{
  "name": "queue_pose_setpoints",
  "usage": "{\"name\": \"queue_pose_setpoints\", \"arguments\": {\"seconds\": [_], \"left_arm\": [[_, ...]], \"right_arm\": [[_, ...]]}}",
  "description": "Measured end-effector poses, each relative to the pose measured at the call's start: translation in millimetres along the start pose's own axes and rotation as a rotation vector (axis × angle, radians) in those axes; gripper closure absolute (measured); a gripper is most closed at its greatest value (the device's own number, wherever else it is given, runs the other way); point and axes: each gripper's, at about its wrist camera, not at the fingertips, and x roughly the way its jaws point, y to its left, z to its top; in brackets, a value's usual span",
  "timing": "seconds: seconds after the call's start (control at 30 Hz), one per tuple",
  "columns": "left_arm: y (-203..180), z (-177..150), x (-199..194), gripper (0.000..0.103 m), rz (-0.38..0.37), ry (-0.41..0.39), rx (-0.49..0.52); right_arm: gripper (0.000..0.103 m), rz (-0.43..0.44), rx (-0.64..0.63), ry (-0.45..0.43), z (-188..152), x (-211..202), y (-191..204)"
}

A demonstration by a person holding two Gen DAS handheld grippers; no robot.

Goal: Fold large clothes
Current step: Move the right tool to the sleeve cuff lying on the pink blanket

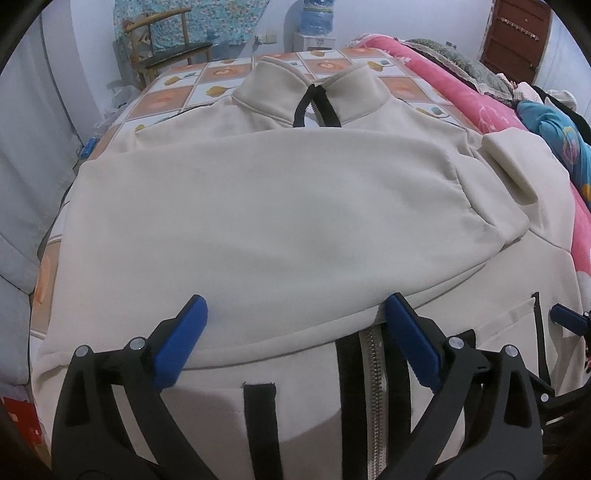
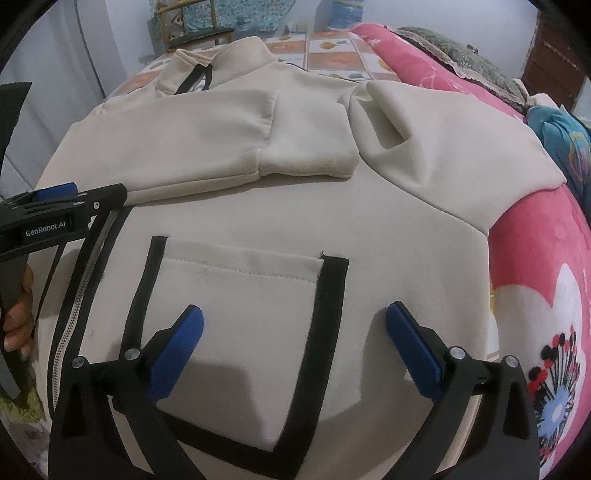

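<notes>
Left wrist view: cream jacket (image 1: 280,221) spread front-up over a checked cloth (image 1: 177,92) with orange flower squares; stand-up collar (image 1: 310,92) at the far end, black trim at the neck opening; one sleeve (image 1: 258,206) folded across the chest, its cuff end toward the right
Jacket details: metal zipper (image 1: 375,387) with black tape on both sides running toward the camera; black-edged pocket strip (image 1: 260,417) beside it
Right wrist view only: patch pocket (image 2: 240,332) bordered in black on three sides; second sleeve (image 2: 424,140) folded inward at the shoulder, its cuff (image 2: 310,147) area lying beside the first sleeve's end; pink floral blanket (image 2: 546,277) along the jacket's right edge
Left wrist view only: wooden chair (image 1: 166,44) and water dispenser bottle (image 1: 317,18) against the far wall
Left gripper (image 1: 295,317): low over the jacket's lower front; jaws wide apart, straddling the folded sleeve's edge and the zipper; nothing between them; seen side-on at the left rim of the right wrist view, a hand (image 2: 18,314) on its handle
Right gripper (image 2: 295,321): low over the patch pocket; jaws wide apart, holding nothing; blue pads (image 2: 413,347) above the fabric, contact unclear
</notes>
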Motion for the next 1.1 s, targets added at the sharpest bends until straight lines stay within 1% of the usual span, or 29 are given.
{"name": "queue_pose_setpoints", "arguments": {"seconds": [0.73,1.1], "left_arm": [[0.2,-1.0,1.7,0.008,0.008,0.007,0.0],[-1.1,-0.4,1.1,0.008,0.015,0.024,-0.009]], "right_arm": [[0.006,0.015,0.008,-0.002,0.7,1.5,-2.6],[0.006,0.012,0.014,0.002,0.5,2.0,-1.8]]}}
